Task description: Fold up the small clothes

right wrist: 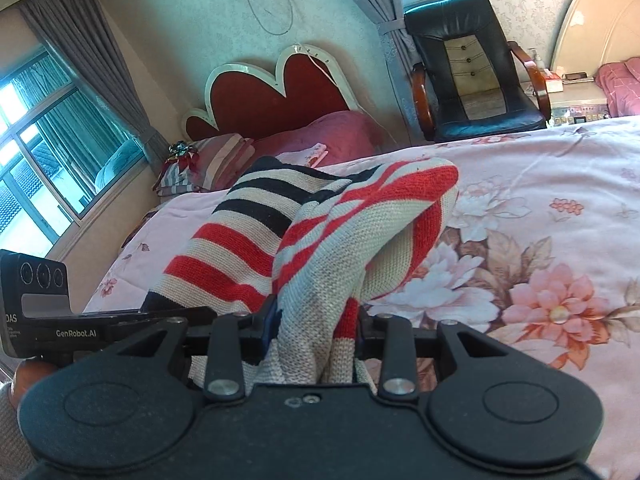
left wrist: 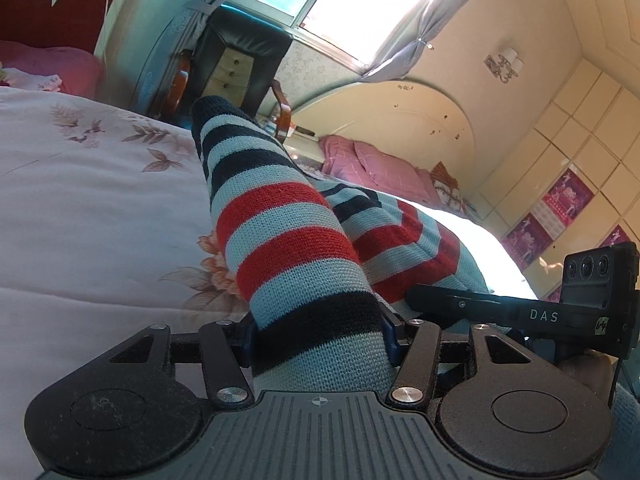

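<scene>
Bedroom, floral bed (right wrist: 560, 208) beneath. We note striped knit garment (left wrist: 288, 220) lifted clear of bed. We find left gripper (left wrist: 320, 336) fingers clamped on one bunched end, right gripper (right wrist: 316, 320) on another. Fold unfinished; laying flat, creasing remain.

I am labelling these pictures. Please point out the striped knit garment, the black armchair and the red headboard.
striped knit garment (left wrist: 292, 240): left wrist view, red stripe.
black armchair (right wrist: 476, 80): right wrist view, backrest.
red headboard (right wrist: 272, 100): right wrist view, red panel.
</scene>
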`<action>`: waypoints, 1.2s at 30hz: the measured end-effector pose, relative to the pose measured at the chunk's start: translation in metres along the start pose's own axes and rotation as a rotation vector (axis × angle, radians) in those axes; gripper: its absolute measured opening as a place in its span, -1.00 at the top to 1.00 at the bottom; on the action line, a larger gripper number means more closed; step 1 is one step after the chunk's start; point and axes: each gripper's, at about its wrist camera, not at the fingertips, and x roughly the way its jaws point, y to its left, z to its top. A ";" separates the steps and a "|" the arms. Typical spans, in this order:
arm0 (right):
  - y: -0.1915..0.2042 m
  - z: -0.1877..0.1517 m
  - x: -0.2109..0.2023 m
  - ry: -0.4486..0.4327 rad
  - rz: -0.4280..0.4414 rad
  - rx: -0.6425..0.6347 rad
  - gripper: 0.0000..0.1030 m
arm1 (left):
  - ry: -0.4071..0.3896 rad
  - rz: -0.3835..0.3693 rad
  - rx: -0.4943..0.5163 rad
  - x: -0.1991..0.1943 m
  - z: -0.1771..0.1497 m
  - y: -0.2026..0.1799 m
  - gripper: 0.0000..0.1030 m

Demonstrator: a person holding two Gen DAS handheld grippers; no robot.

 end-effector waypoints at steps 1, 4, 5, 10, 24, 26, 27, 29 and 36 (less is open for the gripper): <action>0.008 -0.004 0.004 0.005 0.003 -0.002 0.35 | 0.000 0.003 -0.006 -0.004 -0.001 0.008 -0.07; 0.022 -0.008 0.022 0.022 0.009 -0.011 0.35 | 0.002 0.010 -0.028 -0.012 -0.005 0.031 -0.07; 0.026 -0.009 0.027 0.028 0.010 -0.014 0.35 | 0.003 0.011 -0.035 -0.014 -0.007 0.039 -0.07; 0.041 -0.020 0.052 0.062 0.012 -0.013 0.35 | 0.014 0.018 -0.064 -0.016 -0.019 0.070 -0.07; 0.004 -0.069 0.089 0.119 0.090 0.225 0.27 | 0.012 0.063 -0.143 -0.003 -0.061 0.114 -0.26; 0.002 -0.069 0.088 0.121 0.094 0.244 0.26 | 0.010 0.079 -0.137 -0.002 -0.060 0.112 -0.31; 0.004 -0.067 0.085 0.121 0.080 0.234 0.18 | 0.009 0.092 -0.133 -0.005 -0.059 0.111 -0.35; 0.010 -0.060 0.072 0.085 0.013 0.192 -0.08 | -0.006 0.120 -0.118 -0.015 -0.056 0.107 -0.38; 0.001 -0.033 0.049 0.028 -0.033 0.184 0.02 | -0.107 0.113 0.009 -0.049 -0.030 0.076 -0.38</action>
